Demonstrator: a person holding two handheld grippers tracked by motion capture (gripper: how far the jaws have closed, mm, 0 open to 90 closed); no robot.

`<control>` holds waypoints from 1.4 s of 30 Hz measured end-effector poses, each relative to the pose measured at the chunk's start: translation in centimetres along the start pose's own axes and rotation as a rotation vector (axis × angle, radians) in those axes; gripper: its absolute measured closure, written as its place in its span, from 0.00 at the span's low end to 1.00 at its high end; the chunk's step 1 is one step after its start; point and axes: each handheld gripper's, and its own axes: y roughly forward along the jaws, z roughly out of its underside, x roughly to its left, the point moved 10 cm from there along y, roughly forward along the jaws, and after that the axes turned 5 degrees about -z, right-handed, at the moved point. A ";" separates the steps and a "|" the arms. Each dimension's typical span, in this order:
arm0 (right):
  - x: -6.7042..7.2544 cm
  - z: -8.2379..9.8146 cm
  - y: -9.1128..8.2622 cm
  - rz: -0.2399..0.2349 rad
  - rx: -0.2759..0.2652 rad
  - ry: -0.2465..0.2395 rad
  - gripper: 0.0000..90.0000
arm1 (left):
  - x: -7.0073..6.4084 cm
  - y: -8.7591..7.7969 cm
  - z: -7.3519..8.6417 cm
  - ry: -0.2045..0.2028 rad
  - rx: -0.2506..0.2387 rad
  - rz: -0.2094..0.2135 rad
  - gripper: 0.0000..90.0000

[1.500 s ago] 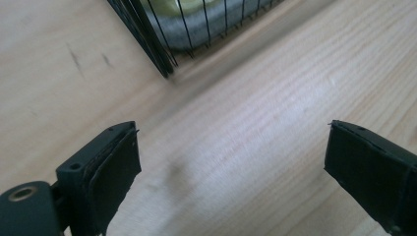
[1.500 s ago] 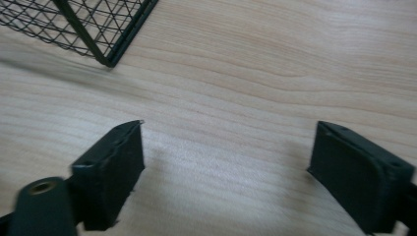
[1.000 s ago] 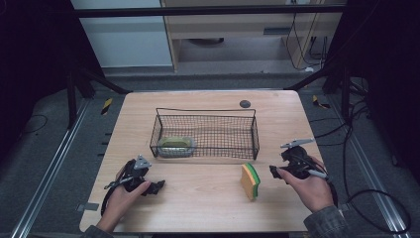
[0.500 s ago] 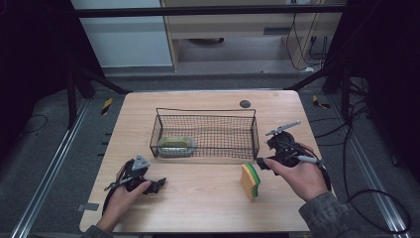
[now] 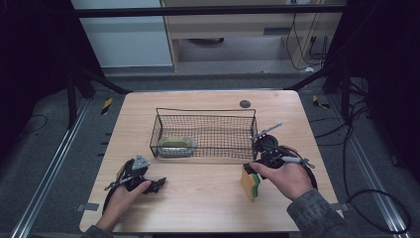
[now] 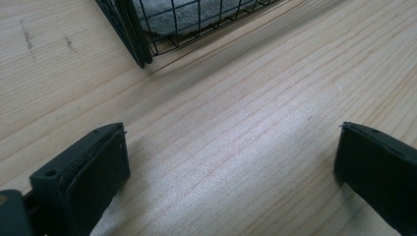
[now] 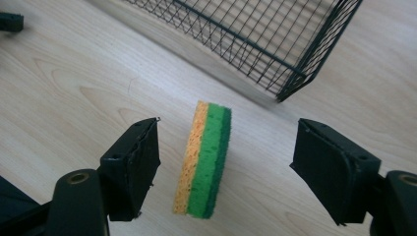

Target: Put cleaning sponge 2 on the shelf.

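Observation:
A yellow-and-green sponge [image 5: 251, 184] stands on its edge on the wooden table [image 5: 198, 203], in front of the wire basket's right end. My right gripper [image 5: 252, 171] hovers just above it. In the right gripper view the sponge [image 7: 204, 162] sits between the wide-apart jaws of the right gripper [image 7: 226, 140], and neither pad touches it. Those jaws have just been opening a little. The left gripper [image 5: 157, 184] rests low on the table at the front left. Its jaws are open over bare wood in the left gripper view [image 6: 231, 162].
A black wire basket [image 5: 205, 110] sits mid-table with a grey-green scouring pad [image 5: 175, 145] in its left end. Its corner [image 6: 137, 44] lies just ahead of the left gripper. A small dark disc [image 5: 244, 104] lies behind the basket.
The right hand moved left and rose slightly, from the table's right edge to above the sponge. The left hand kept still.

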 end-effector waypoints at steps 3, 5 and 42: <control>0.4 0.1 0.9 -0.005 0.018 -0.007 0.29 | 0.0 0.0 0.0 0.000 0.000 0.001 0.00; 0.8 0.3 2.2 -0.010 0.045 -0.015 0.30 | 0.0 0.0 0.0 -0.002 0.000 0.001 0.00; -3.9 3.4 2.7 -0.011 0.038 -0.014 0.71 | 0.0 0.0 0.0 0.001 0.003 0.001 0.00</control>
